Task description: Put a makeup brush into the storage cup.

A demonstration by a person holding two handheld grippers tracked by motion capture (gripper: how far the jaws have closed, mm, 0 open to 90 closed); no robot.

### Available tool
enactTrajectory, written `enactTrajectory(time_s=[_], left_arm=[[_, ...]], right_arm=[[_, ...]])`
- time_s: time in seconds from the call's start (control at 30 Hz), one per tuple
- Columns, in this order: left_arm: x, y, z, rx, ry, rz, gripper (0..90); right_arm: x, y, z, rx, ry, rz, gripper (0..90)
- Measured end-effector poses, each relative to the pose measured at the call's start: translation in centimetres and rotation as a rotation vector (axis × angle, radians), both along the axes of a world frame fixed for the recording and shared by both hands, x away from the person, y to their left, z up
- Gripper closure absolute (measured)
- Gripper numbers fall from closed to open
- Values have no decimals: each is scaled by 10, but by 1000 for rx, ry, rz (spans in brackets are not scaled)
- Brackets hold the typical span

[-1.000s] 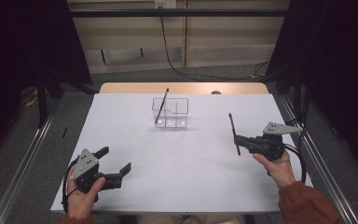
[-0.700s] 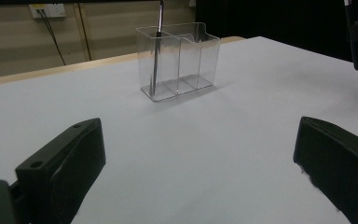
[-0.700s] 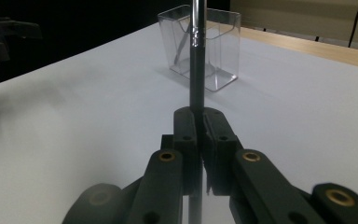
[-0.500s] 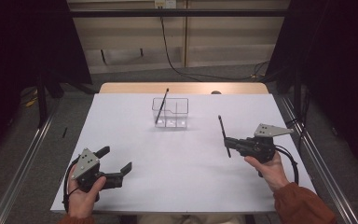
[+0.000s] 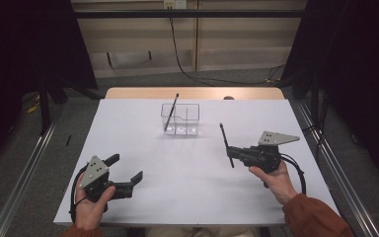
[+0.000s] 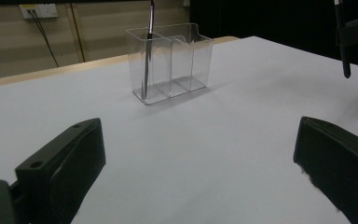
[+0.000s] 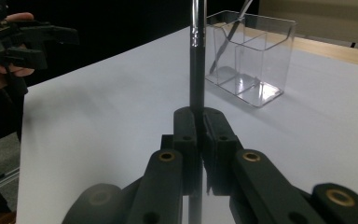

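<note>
On the right side of the table (image 5: 143,207), the right gripper (image 5: 230,152) has slid leftward since a second ago, toward the middle, carrying its pen (image 5: 226,144) with it. Its jaws are pressed tight on the dark shaft, and in the right gripper view the pen (image 7: 197,60) stands upright out of the pinch, with the holder (image 7: 256,56) just beyond it. I judge this as the carry toward the clear holder (image 5: 180,119), which sits far of centre on the white top; the pen is now near it but not yet over it, so the drop into a compartment is not yet done.

At the near left the left gripper (image 5: 127,168) has kept its place, jaws wide apart and holding nothing. From its own view the holder (image 6: 172,60) lies ahead, and the carried pen's tip (image 6: 344,42) hangs at the far right edge.

One pen (image 5: 170,112) already leans in the holder's left compartment, its top sticking out past the rim.

Hard to make out: the held pen's top is cut off in the right gripper view, and its lower end is hidden behind the jaws. Which end points up I cannot tell. The holder's dividers are faint through the clear walls, and a small dark thing at the far table edge is too small to name.
</note>
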State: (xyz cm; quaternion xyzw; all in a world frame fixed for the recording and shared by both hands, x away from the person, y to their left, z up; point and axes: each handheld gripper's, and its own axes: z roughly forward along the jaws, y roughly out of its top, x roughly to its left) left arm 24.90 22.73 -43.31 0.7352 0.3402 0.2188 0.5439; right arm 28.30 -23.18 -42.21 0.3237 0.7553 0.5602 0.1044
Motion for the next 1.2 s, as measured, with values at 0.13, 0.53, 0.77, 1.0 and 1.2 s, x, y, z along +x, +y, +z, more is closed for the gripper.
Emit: enactTrajectory(time_s=[0.13, 0.53, 0.77, 1.0, 1.2], left_arm=[[1, -3, 0, -2, 2, -6, 20], [3, -10, 3, -12, -2, -25, 20], [6, -21, 5, -13, -10, -51, 20], [10, -39, 7, -17, -5, -85, 20], [13, -52, 13, -5, -14, -116, 20]], right_arm=[[1, 9, 1, 4, 1, 18, 844], [5, 31, 5, 13, -9, 59, 844], [5, 42, 3, 21, -7, 81, 844], [5, 43, 2, 40, -13, 85, 844], [4, 45, -1, 32, -14, 93, 844]])
